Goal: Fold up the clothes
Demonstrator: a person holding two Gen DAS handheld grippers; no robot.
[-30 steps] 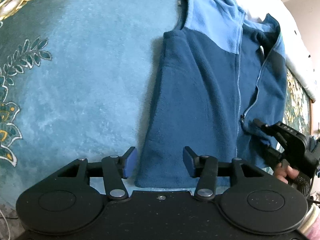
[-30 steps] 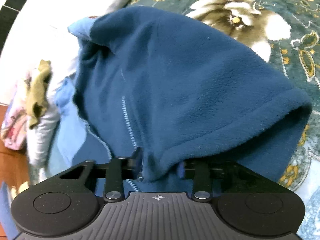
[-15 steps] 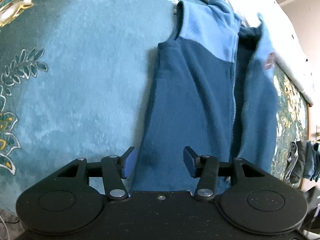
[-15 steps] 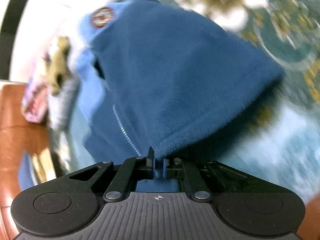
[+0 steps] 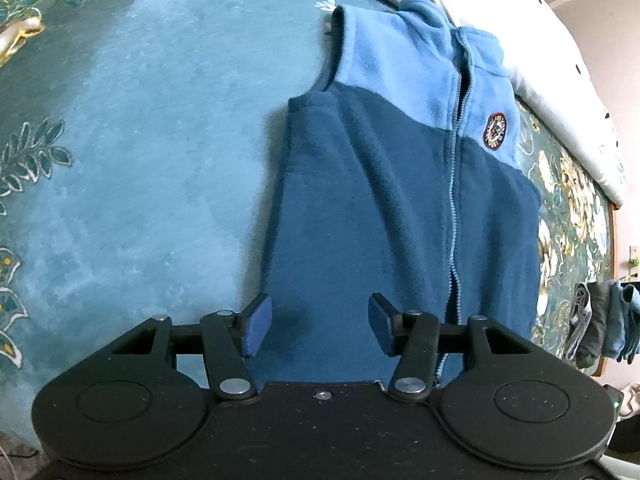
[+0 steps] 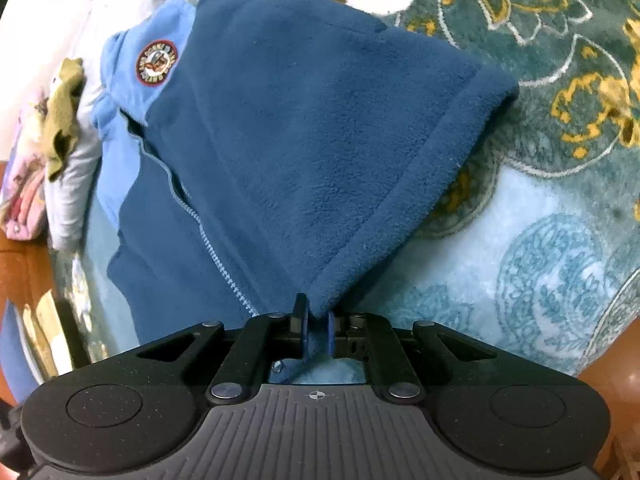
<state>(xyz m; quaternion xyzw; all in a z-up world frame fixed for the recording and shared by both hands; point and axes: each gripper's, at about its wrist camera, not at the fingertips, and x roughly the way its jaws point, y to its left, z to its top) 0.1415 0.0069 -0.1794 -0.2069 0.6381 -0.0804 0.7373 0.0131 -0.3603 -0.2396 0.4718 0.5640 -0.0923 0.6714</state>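
The fleece vest (image 5: 400, 200) is spread on the teal rug (image 5: 140, 140), ahead of both claws. Its hem corner is pinched by the closed right claw (image 6: 316, 330), probably so the front panel can be aligned. The left claw (image 5: 316, 330) is held open and empty above the hem.

A blue fleece vest (image 5: 400, 200) lies flat on the teal carpet (image 5: 160, 140), zipped, collar far. The left gripper (image 5: 318, 330) hovers over its near hem, fingers apart.

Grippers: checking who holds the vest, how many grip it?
1: the right gripper pinches the vest at its hem corner; the left gripper hangs open above it.
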